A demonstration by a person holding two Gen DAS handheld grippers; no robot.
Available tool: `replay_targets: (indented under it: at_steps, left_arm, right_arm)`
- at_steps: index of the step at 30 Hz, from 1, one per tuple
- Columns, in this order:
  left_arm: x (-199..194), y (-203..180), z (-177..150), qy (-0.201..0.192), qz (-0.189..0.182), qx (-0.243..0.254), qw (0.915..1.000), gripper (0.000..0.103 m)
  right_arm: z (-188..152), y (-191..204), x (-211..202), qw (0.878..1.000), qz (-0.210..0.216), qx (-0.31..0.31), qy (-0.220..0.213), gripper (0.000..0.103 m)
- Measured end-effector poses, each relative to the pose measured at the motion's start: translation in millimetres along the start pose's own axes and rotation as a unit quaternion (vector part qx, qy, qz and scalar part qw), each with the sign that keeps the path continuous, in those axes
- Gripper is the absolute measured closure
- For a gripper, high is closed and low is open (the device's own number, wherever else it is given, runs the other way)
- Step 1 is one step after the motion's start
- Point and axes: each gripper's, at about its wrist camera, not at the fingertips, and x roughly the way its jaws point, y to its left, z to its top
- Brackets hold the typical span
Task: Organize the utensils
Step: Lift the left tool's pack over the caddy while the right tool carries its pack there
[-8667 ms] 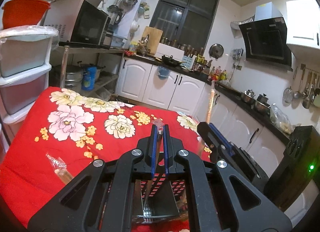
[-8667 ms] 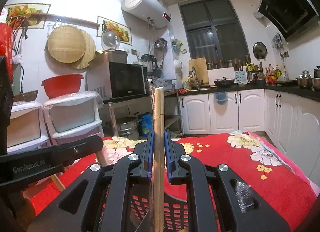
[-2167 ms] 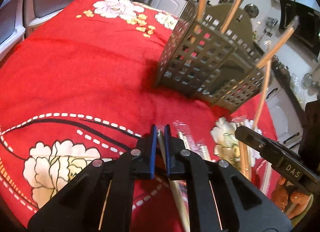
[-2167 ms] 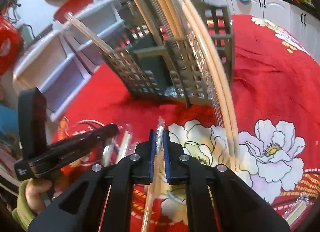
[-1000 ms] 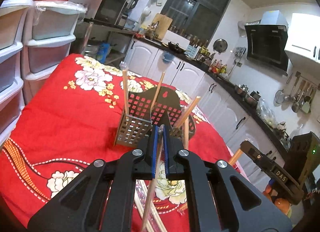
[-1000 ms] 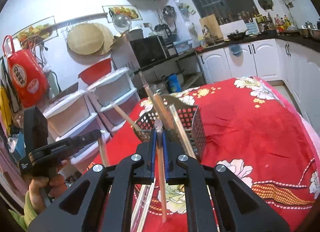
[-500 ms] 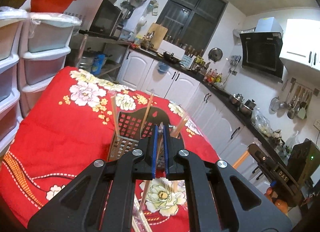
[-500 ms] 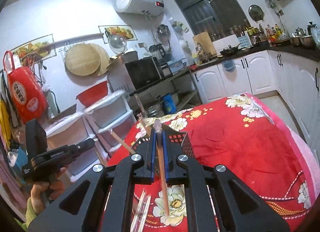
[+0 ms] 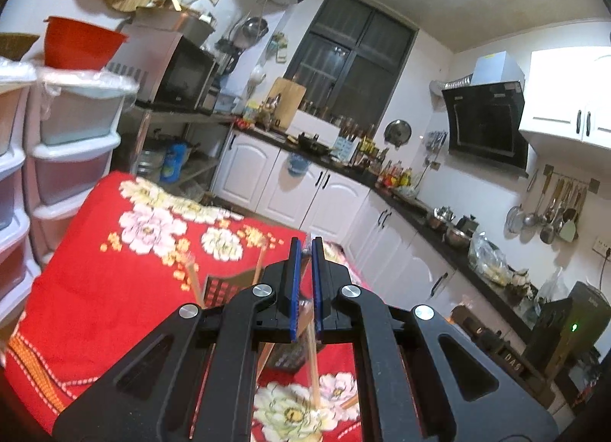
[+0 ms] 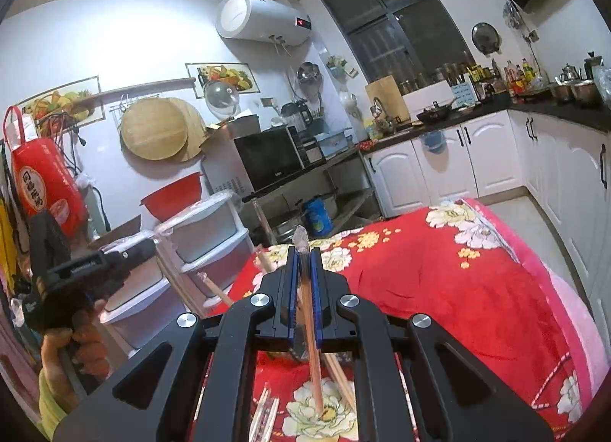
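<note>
Kitchen, red-clothed desk (image 10: 477,289): left gripper (image 9: 304,251) and right gripper (image 10: 303,257) each clamped one wrapped chopstick (image 10: 311,346) above the basket (image 9: 225,289).

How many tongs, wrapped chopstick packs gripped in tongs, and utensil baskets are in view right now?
Tongs: 2, the left tongs and the right tongs
Wrapped chopstick packs gripped: 2, the left pack and the right pack
Utensil basket: 1, partly hidden behind the left tongs
Total: 5
</note>
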Motion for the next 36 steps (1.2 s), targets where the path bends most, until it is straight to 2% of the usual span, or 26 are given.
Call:
replay_targets:
  at_steps: [9,16,29,36]
  left_arm:
    - [15,-12,28,-0.027,-0.022,-0.004,0.9994,0.102]
    - [31,-19,39,-0.044,-0.017,0.006,0.9989,0.102]
    - [65,-12,23,-0.052,0.007,0.015,0.9985,0.102]
    - [75,-6,18,-0.051,0.009,0.013,0.9986,0.102]
  right_arm:
    - [15,-3,20,1.0,-0.007,-0.002,-0.018,0.096]
    - [28,-12,34,0.999,-0.014,0.006,-0.031,0.096]
    - [53,-1,62,0.997,-0.019,-0.022,-0.068,0.096]
    - [53,-7,88,0.997,-0.028,-0.021,-0.062,0.096]
